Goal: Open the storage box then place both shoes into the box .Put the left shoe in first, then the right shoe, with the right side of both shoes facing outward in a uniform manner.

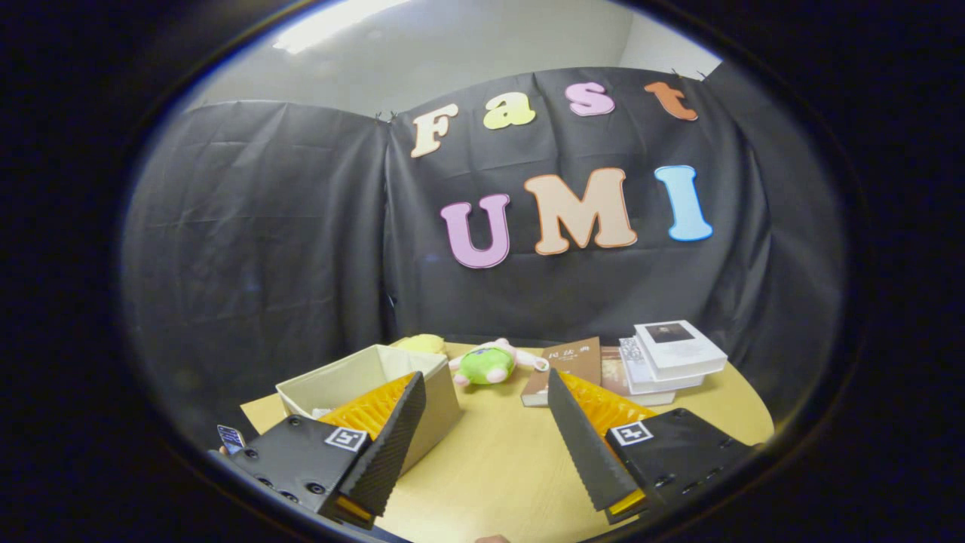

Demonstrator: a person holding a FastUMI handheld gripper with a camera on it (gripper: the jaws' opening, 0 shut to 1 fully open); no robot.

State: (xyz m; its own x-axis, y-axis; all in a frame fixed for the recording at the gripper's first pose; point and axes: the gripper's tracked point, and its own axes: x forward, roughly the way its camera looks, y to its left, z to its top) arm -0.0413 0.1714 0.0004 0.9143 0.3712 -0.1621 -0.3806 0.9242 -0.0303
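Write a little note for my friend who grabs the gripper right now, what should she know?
Gripper: open, fingers spread wide, holding nothing, bare table between them.
Storage box: beige, on the table behind the left finger, already open on top; what's inside is hard to tell from here.
Beyond the fingers: green plush toy, a brown book, a stack of white books.
Done: box seems open.
Left: find the shoes, put the left one in first, then the right, right sides facing out.
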